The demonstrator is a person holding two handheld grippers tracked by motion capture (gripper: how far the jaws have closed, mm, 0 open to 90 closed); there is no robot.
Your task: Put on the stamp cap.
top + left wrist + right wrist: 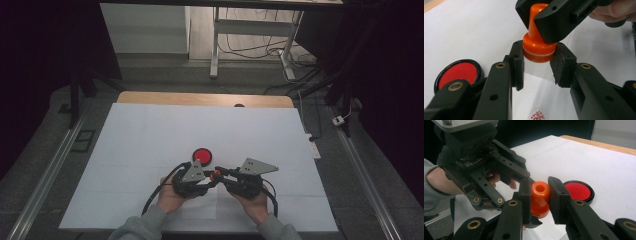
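An orange stamp [537, 51] with a round base and a narrow handle hangs just above the white paper [150, 140], held from two sides. My left gripper [539, 57] is shut on the wide base, its pads pressing both sides. My right gripper [539, 187] is shut on the handle, coming in from the opposite side. In the high view the two grippers meet tip to tip at the stamp [216, 175], near the table's front middle. A round red ink pad [202, 155] in a black rim lies open just beyond them.
A red stamped mark [538, 115] shows on the paper below the stamp. The white sheet covers most of the wooden table [150, 97]. Black cables [155, 192] trail back from both grippers toward the person's grey sleeves.
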